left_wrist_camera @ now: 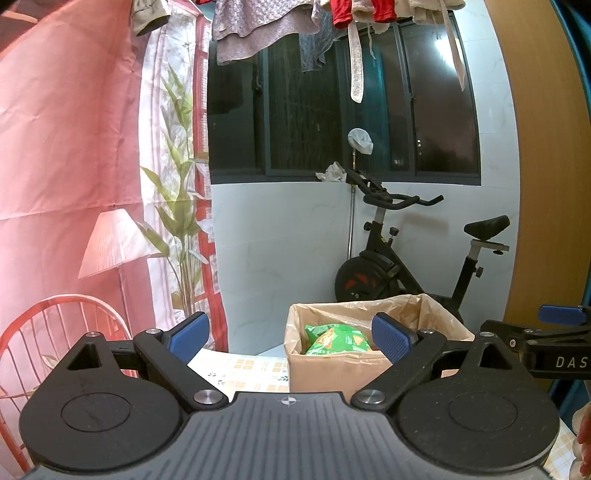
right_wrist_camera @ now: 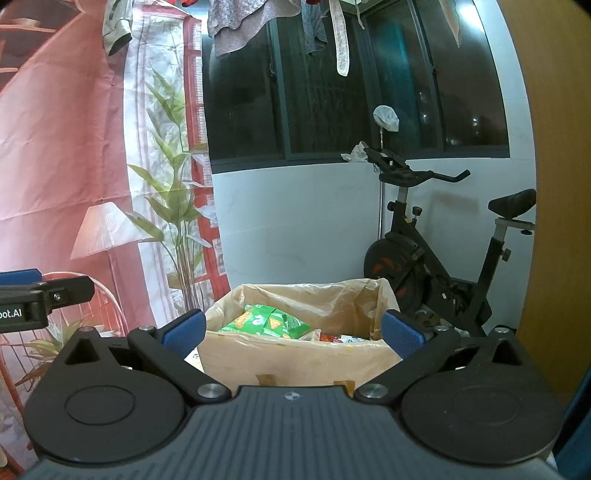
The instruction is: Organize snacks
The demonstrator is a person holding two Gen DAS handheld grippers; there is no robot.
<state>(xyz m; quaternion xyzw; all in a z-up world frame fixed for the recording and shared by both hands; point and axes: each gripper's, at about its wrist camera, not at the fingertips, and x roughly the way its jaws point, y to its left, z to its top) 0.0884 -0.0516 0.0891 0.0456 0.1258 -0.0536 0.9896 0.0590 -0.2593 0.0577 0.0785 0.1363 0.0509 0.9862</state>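
A cardboard box [left_wrist_camera: 325, 371] [right_wrist_camera: 295, 360] lined with a clear plastic bag stands on the table ahead of both grippers. Green snack packets [left_wrist_camera: 338, 339] [right_wrist_camera: 267, 322] lie inside it, and the right wrist view also shows a red packet [right_wrist_camera: 330, 338] beside them. My left gripper [left_wrist_camera: 290, 338] is open and holds nothing, its blue pads [left_wrist_camera: 188, 334] spread wide in front of the box. My right gripper [right_wrist_camera: 291, 332] is open too and empty, hovering just before the box's near wall. Each gripper shows at the edge of the other's view.
The table carries a patterned cloth [left_wrist_camera: 243, 373]. An exercise bike [left_wrist_camera: 402, 266] [right_wrist_camera: 436, 258] stands behind the box against the white wall. A pink printed curtain [left_wrist_camera: 74, 147] hangs at left, laundry [left_wrist_camera: 266, 33] overhead, and a wooden panel [left_wrist_camera: 546, 166] at right.
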